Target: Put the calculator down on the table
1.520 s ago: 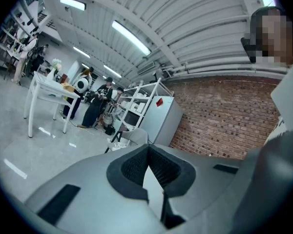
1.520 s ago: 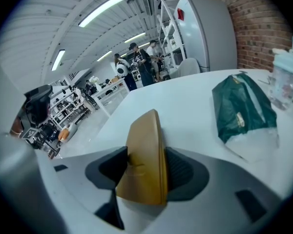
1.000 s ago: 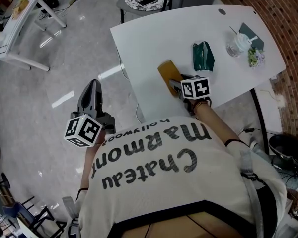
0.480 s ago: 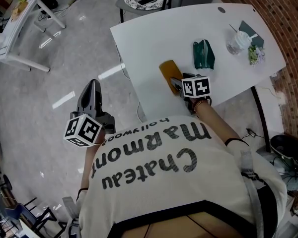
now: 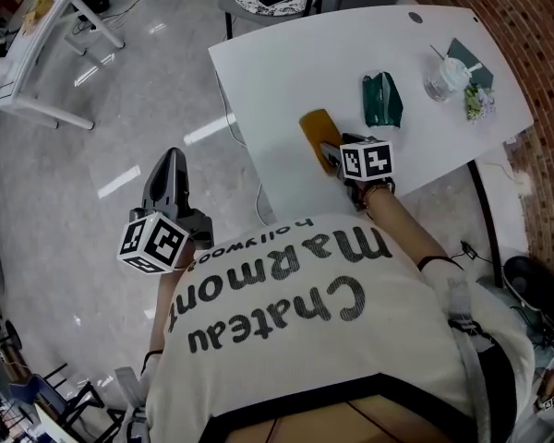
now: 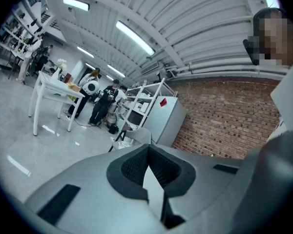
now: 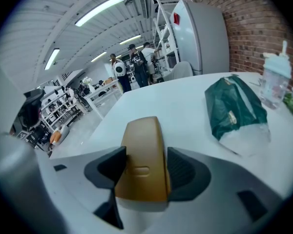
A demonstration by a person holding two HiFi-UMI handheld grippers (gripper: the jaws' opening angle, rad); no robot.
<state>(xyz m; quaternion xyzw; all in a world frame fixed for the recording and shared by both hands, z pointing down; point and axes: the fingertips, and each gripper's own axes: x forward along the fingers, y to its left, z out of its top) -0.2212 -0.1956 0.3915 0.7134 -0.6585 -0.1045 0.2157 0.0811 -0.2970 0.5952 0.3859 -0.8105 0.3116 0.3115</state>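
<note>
The right tongs [image 7: 144, 168] pinch the calculator [image 7: 141, 152], its long side pointing ahead over the counter [image 5: 351, 53]. The left tongs [image 5: 171, 166] are pressed together, far off.

The right gripper [image 5: 331, 155] held the calculator [image 5: 316, 129], seemingly resting on the table [image 5: 286, 58], near a bag [image 5: 382, 101]; the left gripper [image 5: 171, 166] hung over the floor [image 5: 83, 164], well apart.

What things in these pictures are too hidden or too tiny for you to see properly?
Calculator buttons: the right gripper view shows only a plain gold side, and the head view is too small.
Whether it rests on the table: the right gripper covers its underside, and its marker cube hides the near end from the head view.
Inside the cup: too small in both views.
</note>
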